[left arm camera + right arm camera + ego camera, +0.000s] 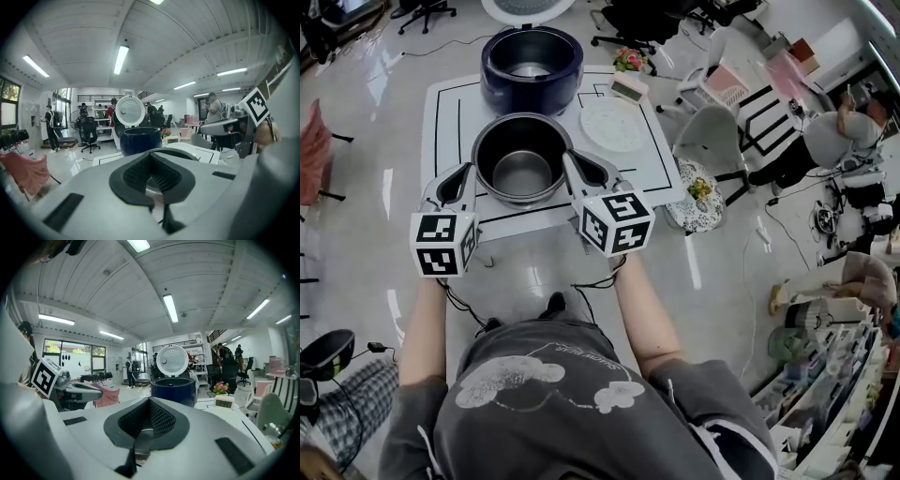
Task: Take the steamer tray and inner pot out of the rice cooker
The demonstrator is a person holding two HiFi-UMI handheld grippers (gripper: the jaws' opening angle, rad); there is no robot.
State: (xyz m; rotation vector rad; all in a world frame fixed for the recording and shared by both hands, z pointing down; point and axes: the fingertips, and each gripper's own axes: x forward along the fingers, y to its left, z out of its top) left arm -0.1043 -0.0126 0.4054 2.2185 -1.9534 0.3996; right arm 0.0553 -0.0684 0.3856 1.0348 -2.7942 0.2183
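Observation:
The metal inner pot (522,173) is out of the dark blue rice cooker (532,66) and sits over the near part of the white table mat (450,112). I cannot tell whether it touches the mat. My left gripper (472,174) is shut on the pot's left rim and my right gripper (572,161) on its right rim. In the left gripper view the left gripper's (152,176) pads pinch a strip of metal rim. The right gripper view shows the right gripper (149,420) doing the same. The white steamer tray (612,124) lies flat on the mat, right of the cooker.
The cooker's white lid (525,7) stands open behind it. A small clock (628,87) and a flower pot (630,60) are at the mat's back right. A grey chair (712,141) stands right of the table. People and office chairs are farther off.

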